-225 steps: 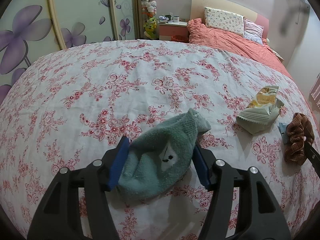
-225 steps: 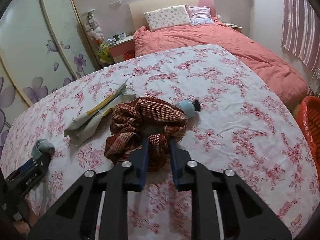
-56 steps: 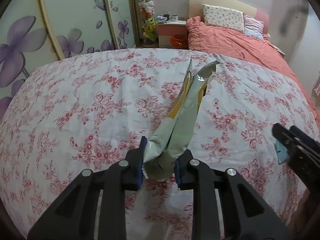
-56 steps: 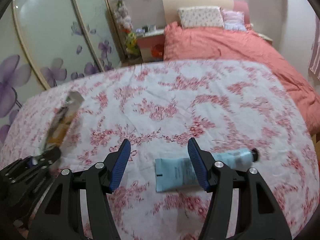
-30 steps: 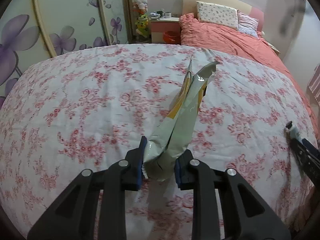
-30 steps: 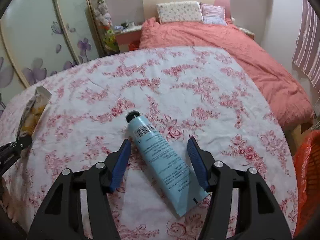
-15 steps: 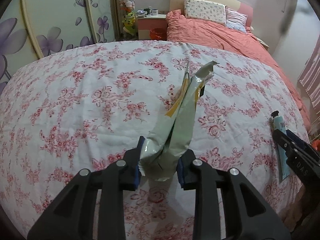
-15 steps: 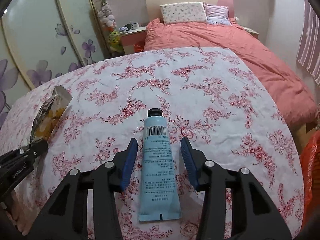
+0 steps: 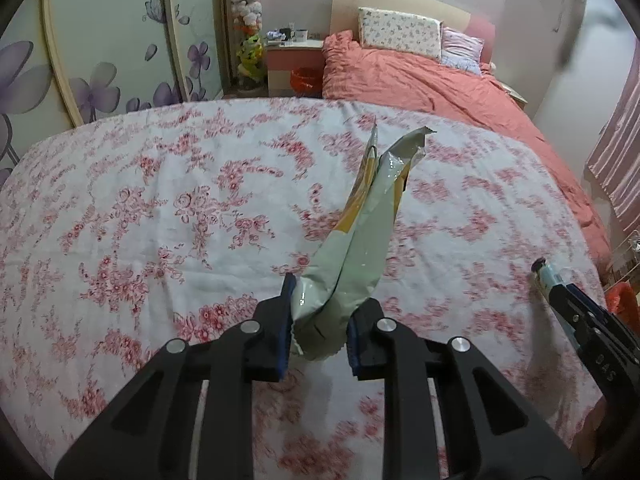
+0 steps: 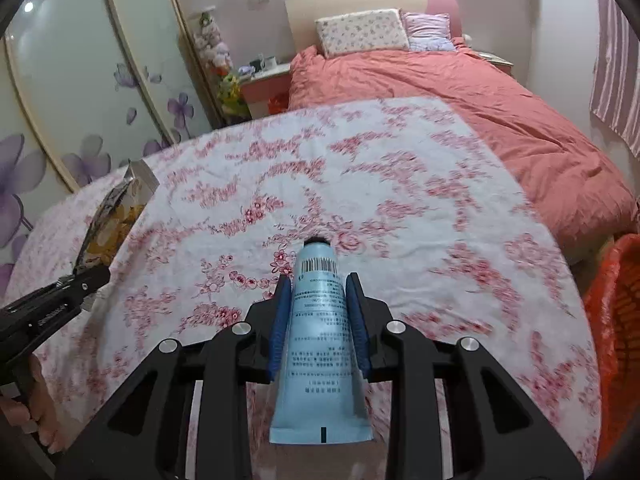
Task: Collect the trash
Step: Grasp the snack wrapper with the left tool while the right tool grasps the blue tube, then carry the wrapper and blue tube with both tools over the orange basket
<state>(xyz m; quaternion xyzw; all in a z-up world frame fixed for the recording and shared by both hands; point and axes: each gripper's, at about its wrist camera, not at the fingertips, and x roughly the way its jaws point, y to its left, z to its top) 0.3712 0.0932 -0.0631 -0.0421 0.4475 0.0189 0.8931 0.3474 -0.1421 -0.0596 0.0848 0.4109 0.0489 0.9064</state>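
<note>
Right gripper (image 10: 318,312), jaws closing, pinches blue tube (image 10: 318,340) lengthwise, cap far, over floral sheet (image 10: 400,208); orange basket (image 10: 616,320) lies near-right, on this hand's side; left gripper (image 9: 320,320), jaws closing, clamps upright snack wrapper (image 9: 360,240).

The bedspread (image 9: 168,208) is white with a scattered pink and red flower print, while the quilt (image 10: 500,112) on the bed behind is plain coral, topped by a cream pillow (image 10: 362,32) with tiny flowers and a second pillow (image 10: 430,30) in pale pink stripes. The wrapper (image 9: 352,264) is pale grey-green outside with a yellow band (silvery where it is torn open), and the tube (image 10: 320,320) is light blue with dark print, a barcode and a black cap. Wardrobe doors (image 9: 104,48) are pale green with purple flowers, the basket (image 10: 618,340) is orange, and both grippers' black frames carry blue pads (image 10: 280,320).
</note>
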